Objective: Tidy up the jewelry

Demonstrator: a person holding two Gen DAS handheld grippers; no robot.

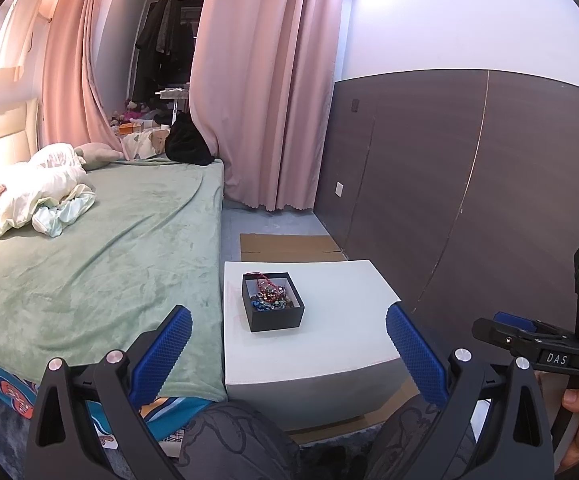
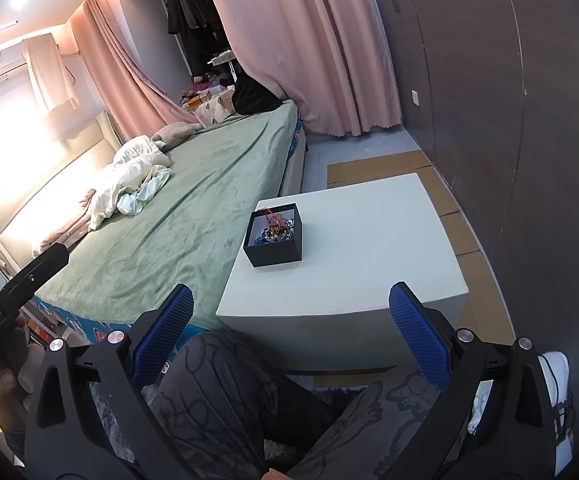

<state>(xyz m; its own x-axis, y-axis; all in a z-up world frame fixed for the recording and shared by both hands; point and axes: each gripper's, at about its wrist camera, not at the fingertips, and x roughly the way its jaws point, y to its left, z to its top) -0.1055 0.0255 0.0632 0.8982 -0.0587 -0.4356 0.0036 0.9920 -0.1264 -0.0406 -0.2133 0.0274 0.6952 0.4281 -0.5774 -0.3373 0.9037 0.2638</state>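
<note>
A black open box sits on a white table and holds a tangle of colourful jewelry with a red cord. The box also shows in the right wrist view with the jewelry inside it. My left gripper is open and empty, held back from the table's near edge. My right gripper is open and empty, also short of the table. The right gripper's body shows at the right of the left wrist view.
A bed with a green blanket runs along the table's left side. Flat cardboard lies on the floor behind the table. A dark panelled wall stands to the right. The person's knees are below the grippers.
</note>
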